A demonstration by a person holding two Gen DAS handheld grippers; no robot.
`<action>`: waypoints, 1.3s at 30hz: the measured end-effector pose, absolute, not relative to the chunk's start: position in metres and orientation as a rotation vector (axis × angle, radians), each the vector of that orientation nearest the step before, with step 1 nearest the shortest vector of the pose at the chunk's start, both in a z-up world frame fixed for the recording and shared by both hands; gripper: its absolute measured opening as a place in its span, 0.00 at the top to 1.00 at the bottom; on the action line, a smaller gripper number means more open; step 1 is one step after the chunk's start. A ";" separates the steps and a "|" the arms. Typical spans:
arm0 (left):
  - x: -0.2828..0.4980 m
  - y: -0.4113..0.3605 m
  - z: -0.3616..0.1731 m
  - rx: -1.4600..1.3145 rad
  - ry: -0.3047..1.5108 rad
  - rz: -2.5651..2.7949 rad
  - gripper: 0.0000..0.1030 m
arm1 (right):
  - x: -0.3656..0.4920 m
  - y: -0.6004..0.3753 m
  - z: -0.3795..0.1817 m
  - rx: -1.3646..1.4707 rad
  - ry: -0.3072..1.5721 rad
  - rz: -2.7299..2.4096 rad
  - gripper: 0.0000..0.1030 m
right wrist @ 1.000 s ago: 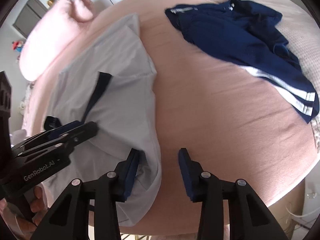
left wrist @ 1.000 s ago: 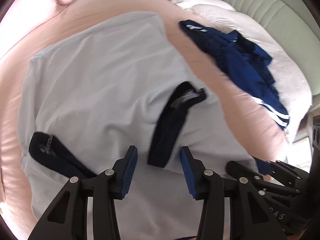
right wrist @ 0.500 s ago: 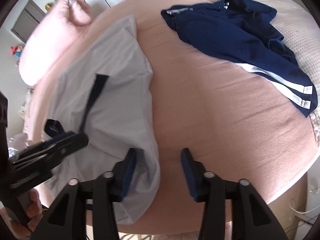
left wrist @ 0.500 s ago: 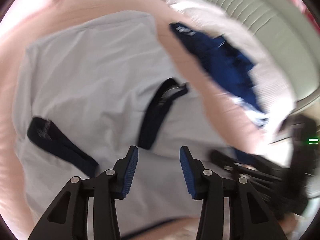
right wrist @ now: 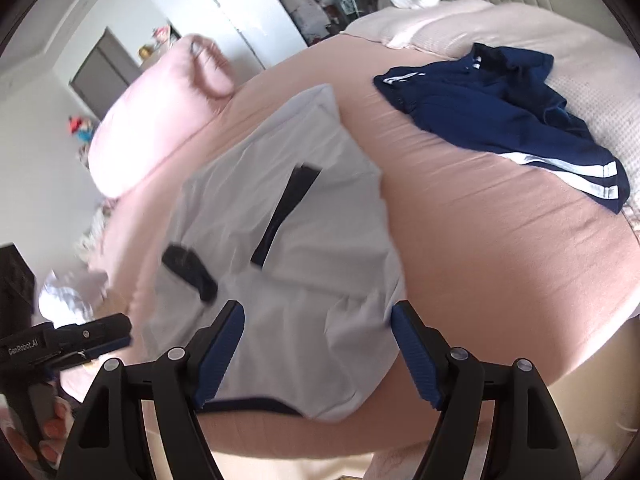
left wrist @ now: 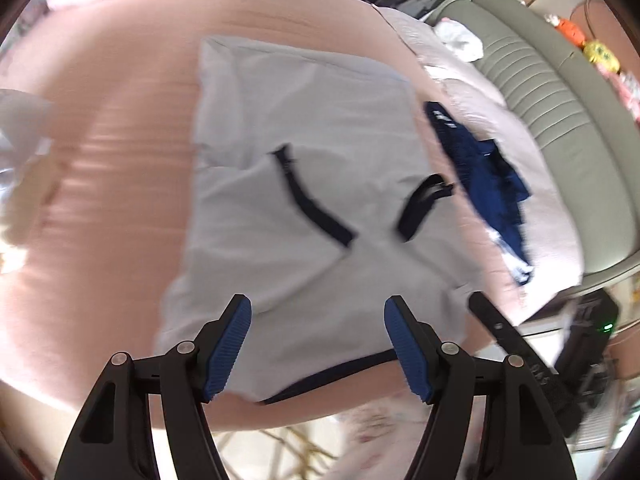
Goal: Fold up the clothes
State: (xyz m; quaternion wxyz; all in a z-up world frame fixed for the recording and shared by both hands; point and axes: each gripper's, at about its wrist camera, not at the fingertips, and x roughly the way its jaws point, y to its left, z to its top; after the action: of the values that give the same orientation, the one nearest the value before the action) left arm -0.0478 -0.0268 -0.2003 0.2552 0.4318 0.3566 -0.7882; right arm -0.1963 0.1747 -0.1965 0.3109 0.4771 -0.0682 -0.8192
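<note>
A pale grey T-shirt (left wrist: 312, 168) (right wrist: 296, 240) with navy sleeve cuffs lies on the pink bed, both sleeves turned inward over its body and a navy edge at its near end. My left gripper (left wrist: 317, 346) hovers open above the shirt's near end, holding nothing. The right gripper (right wrist: 317, 354) is also open and empty, over the same near end of the shirt. A navy garment with white stripes (left wrist: 484, 184) (right wrist: 496, 120) lies crumpled further right on the bed. Each gripper shows at the edge of the other's view.
The pink bed (right wrist: 500, 260) ends just below the shirt's near edge. A pink pillow (right wrist: 152, 120) lies at the far left, a quilted blanket (right wrist: 592, 80) and a padded headboard (left wrist: 560, 92) at the right. A hand (right wrist: 48, 432) grips the left tool.
Both grippers have pulled back and up from the shirt and their jaws stand wider. The left sleeve now lies folded in across the shirt's body.
</note>
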 end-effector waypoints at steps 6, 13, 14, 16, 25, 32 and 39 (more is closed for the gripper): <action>-0.014 -0.021 -0.208 1.170 0.951 -2.127 0.34 | -0.168 0.176 -0.203 1.250 -0.128 -2.167 0.27; -0.005 -0.008 -0.198 1.190 0.835 -2.163 0.34 | -0.142 0.160 -0.194 1.222 0.109 -2.173 0.27; -0.006 -0.007 -0.198 1.197 0.806 -2.169 0.34 | -0.138 0.157 -0.192 1.217 0.147 -2.171 0.27; -0.007 -0.005 -0.200 1.217 0.770 -2.175 0.34 | -0.129 0.150 -0.188 1.195 0.255 -2.168 0.27; -0.003 0.003 -0.215 1.317 0.679 -2.179 0.34 | -0.091 0.112 -0.181 1.012 0.820 -2.102 0.27; 0.010 0.013 -0.225 1.377 0.417 -2.154 0.34 | -0.073 0.090 -0.196 0.856 1.227 -1.972 0.27; 0.011 0.031 -0.240 1.431 0.091 -2.147 0.34 | -0.061 0.092 -0.226 0.666 1.625 -1.840 0.27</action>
State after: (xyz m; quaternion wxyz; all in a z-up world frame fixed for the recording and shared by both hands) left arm 0.0112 0.0308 -0.2402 0.2763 0.5325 0.0339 -0.7993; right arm -0.0613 0.0915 -0.2258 0.2946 0.2504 0.6103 -0.6914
